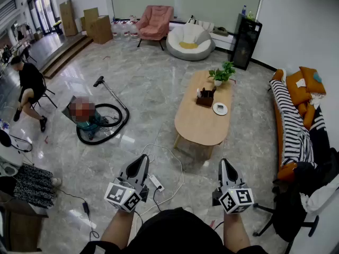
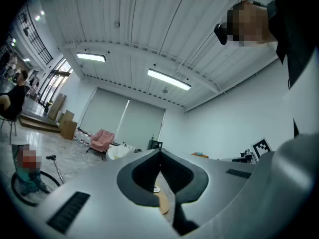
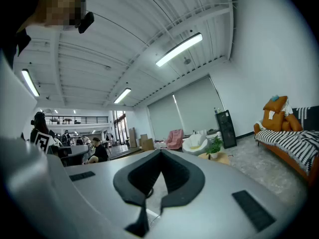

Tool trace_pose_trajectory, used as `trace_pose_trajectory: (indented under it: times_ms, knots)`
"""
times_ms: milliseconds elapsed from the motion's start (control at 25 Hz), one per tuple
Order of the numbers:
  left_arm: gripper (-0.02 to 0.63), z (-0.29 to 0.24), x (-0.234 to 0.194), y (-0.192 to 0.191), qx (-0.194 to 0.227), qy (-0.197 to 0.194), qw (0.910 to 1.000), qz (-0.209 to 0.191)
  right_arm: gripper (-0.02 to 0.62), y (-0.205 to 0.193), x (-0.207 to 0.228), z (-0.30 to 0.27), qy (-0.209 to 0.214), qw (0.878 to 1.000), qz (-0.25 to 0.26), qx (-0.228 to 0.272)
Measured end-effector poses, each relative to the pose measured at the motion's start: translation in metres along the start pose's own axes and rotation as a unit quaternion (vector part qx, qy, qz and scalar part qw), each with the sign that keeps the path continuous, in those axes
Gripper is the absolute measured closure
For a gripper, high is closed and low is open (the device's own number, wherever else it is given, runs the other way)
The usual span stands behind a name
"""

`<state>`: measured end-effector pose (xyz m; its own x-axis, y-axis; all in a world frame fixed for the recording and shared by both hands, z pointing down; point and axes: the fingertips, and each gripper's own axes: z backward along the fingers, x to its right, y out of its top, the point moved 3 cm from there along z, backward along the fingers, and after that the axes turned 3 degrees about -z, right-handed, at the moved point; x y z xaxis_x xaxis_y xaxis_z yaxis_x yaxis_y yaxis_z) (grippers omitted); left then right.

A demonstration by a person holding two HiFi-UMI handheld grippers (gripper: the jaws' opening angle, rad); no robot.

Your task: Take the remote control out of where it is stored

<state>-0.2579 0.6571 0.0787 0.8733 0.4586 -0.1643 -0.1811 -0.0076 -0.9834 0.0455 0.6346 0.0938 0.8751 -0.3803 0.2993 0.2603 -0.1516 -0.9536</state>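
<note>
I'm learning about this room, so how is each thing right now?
left gripper: shut, empty.
right gripper: shut, empty.
potted plant: upright on the coffee table.
dark holder: standing on the table, untouched.
vacuum cleaner: on the floor, hose looped.
pink armchair: empty.

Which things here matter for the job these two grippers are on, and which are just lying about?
Job: left gripper and right gripper, both shut and empty; coffee table; dark holder on it, probably the remote's store, though no remote shows.
Lying about: vacuum cleaner, power strip, pink armchair, potted plant.
</note>
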Motion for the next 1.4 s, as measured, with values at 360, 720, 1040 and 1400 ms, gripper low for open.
trace_pose_trajectory:
  times_ms: [360,720,1040,1400]
  knots:
    - [0.600,0.009,-0.012,-0.001,-0.003,-0.006,0.9999,-0.010,0.591,-0.001,-0.004,0.004,-0.019,1.000,0.010,-0.003]
    - [0.600,0.026,-0.029,-0.005,-0.010,-0.030,0.9995,-0.010,0.589,-0.018,-0.032,0.028,-0.073,0.997,0.024,-0.006]
    - [0.600,0.025,-0.038,-0.009,-0.002,-0.039,0.9992,0.010,0.589,-0.015,-0.049,0.039,-0.069,0.997,0.018,-0.004]
    - [0.600,-0.022,-0.037,-0.010,0.001,-0.029,0.9995,0.015,0.589,-0.005,-0.014,0.008,-0.060,0.998,0.037,0.000]
